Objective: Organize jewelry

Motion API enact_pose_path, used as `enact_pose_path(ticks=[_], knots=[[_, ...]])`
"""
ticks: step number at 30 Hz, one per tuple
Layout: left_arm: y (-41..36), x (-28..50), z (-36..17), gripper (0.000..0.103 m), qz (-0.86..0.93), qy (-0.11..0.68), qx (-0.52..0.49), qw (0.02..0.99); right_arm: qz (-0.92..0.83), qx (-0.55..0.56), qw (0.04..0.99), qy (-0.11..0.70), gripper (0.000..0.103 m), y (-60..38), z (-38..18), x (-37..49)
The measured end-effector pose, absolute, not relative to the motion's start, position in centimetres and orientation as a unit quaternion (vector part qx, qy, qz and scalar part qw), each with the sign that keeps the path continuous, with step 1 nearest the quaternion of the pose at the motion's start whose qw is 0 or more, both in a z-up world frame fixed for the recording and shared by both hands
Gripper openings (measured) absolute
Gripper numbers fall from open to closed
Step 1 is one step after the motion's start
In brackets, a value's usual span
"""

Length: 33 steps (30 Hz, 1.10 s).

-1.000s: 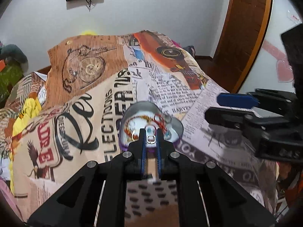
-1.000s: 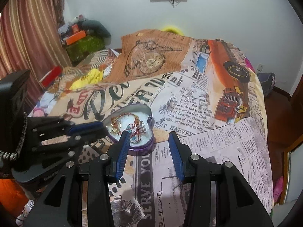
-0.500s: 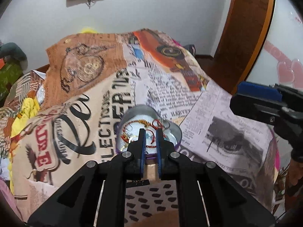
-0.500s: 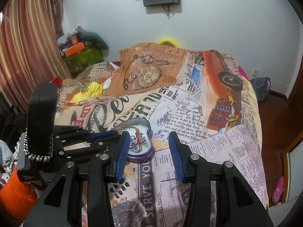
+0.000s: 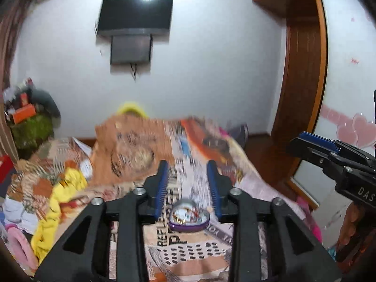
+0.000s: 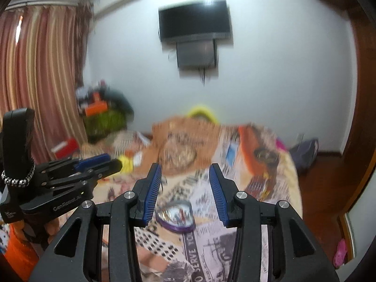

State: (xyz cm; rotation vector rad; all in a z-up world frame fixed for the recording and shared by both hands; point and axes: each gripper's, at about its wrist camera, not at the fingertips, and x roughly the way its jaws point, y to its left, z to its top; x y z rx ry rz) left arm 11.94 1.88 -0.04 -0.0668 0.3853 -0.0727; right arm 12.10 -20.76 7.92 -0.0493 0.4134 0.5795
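Observation:
A heart-shaped purple jewelry tin [image 5: 189, 217] lies open on the newspaper-print bedspread [image 5: 178, 256], with gold and red pieces inside. It also shows in the right wrist view [image 6: 175, 218]. My left gripper [image 5: 188, 183] is open and empty, raised above and behind the tin. My right gripper [image 6: 185, 188] is open and empty, also held up away from the tin. Each gripper shows in the other's view: the right one [image 5: 315, 144] at the right edge, the left one [image 6: 98, 163] at the left. Both views are blurred.
A wall TV [image 6: 195, 23] hangs on the far wall. A wooden door frame [image 5: 298, 98] stands to the right, striped curtains [image 6: 40, 82] to the left. Yellow clothing [image 5: 58, 202] and clutter [image 6: 103, 115] lie at the bed's left side.
My left gripper has opened and pulled up and back from the tin, which it was at before. My right gripper has also risen. Both cameras now look toward the wall.

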Motion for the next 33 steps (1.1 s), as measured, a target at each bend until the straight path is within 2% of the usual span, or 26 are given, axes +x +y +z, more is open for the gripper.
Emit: enact_pose_path(ticks=[3,5,7,9,10,12,13,15,18,33], knots=[[1.4,8.9,2.2,0.043,-0.027,0.149,-0.023,0.988,0.274,-0.017,0.949,0.157,0.039,-21.5,10.1,9.4],[1.0,7.0,3.3,0.047,-0.021,0.126,-0.017,0.992,0.264,-0.013,0.955,0.131,0.046,-21.9,11.2,7.5],[0.6,5.5,3.9,0.055,-0.014,0.111,-0.013,0.994,0.254,-0.01,0.961,0.108,0.061,-22.3,11.9,6.0],[0.4,4.0,4.4,0.069,-0.007,0.096,-0.013,0.995,0.242,-0.009,0.966,0.087,0.068,-22.4,12.4,4.4],[0.4,3.4,4.5,0.072,-0.004,0.091,-0.014,0.996,0.236,-0.009,0.968,0.079,0.073,-22.4,12.6,3.8],[0.3,2.2,4.7,0.09,0.006,0.079,-0.018,0.997,0.228,-0.006,0.971,0.071,0.083,-22.4,12.6,3.2],[0.4,1.9,4.7,0.093,0.01,0.074,-0.019,0.997,0.225,-0.005,0.972,0.069,0.088,-22.4,12.5,2.9],[0.4,0.9,4.8,0.099,0.019,0.062,-0.02,0.998,0.22,-0.004,0.973,0.067,0.092,-22.3,12.3,2.5],[0.2,-0.2,4.8,0.1,0.024,0.058,-0.014,0.998,0.207,-0.009,0.976,0.068,0.102,-22.1,12.0,2.4],[-0.4,-1.4,4.6,0.101,0.018,0.062,-0.012,0.998,0.208,-0.02,0.975,0.081,0.102,-22.7,11.3,1.1]])
